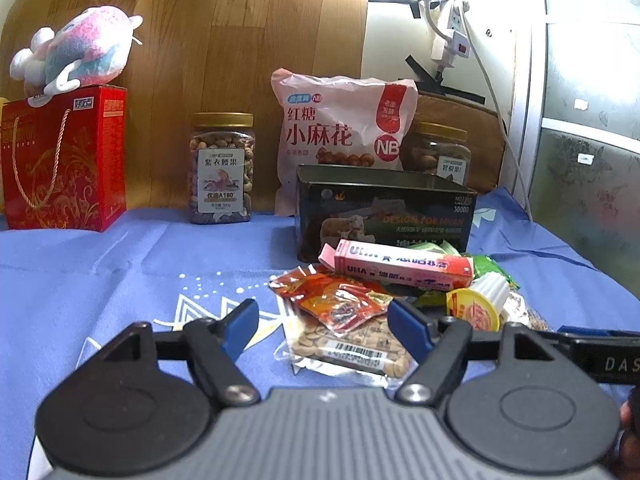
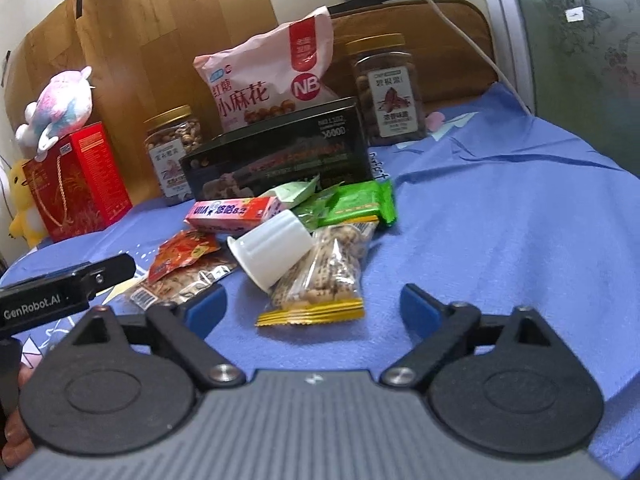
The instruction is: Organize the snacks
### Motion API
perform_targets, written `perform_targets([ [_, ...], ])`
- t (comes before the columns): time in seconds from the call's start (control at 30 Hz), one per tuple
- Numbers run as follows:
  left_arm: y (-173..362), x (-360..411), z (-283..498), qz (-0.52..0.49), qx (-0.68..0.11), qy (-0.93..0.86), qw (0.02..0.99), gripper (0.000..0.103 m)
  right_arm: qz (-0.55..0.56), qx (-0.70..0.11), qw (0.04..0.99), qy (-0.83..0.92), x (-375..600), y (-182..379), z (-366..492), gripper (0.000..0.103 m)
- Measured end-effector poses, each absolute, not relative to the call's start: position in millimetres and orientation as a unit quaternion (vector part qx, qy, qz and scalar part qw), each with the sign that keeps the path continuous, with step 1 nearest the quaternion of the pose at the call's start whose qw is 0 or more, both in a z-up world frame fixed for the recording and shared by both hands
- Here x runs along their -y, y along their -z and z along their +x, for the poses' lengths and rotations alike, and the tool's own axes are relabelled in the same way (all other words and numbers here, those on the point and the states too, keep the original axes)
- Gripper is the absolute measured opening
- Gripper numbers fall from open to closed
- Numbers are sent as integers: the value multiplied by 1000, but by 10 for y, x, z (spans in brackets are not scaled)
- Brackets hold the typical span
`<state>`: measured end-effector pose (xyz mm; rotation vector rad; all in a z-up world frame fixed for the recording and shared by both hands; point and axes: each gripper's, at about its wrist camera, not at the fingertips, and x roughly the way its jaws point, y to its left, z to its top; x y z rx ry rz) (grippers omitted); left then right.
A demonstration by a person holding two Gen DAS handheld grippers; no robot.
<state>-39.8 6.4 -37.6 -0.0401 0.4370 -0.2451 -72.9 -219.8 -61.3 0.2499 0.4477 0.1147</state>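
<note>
- A loose heap of small snacks lies on a blue cloth (image 2: 500,216), just in front of an open dark tin (image 1: 384,216). The tin's open top suggests it is meant to receive them.
- The heap holds a long pink candy box (image 1: 404,266), red sauce packets (image 1: 340,300), a clear bag of round crackers (image 1: 352,348), a white cup lying on its side (image 2: 272,248), a yellow-edged peanut bar (image 2: 320,280) and green wrappers (image 2: 356,204).
- The left gripper (image 1: 324,328) sits low over the near edge of the heap. Its blue pads stand apart on either side of the red packets and the cracker bag, pressing on nothing. It looks lined up to pick one of them.
- The right gripper (image 2: 312,308) has its pads spread wide with the yellow end of the peanut bar between them, not yet touched. Nothing is held.
- Larger goods stand along the wooden back wall, out of the working area: a red gift bag (image 1: 64,160) with a plush toy (image 1: 76,52) on top, two nut jars (image 1: 222,168) and a big pink snack bag (image 1: 340,132).
</note>
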Motion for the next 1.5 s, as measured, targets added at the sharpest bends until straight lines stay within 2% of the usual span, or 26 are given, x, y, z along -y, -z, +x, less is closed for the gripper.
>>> perform_targets([
  [0.2, 374, -54, -416, -16, -214, 133, 968, 73, 130, -227, 964, -43, 2216, 619, -711, 72],
  [1.17, 366, -90, -392, -26, -220, 146, 964, 73, 134, -213, 968, 5, 2346, 559, -708, 70],
  [1.5, 367, -108, -379, -30, -222, 147, 963, 72, 126, -240, 962, -34, 2369, 538, -642, 70],
])
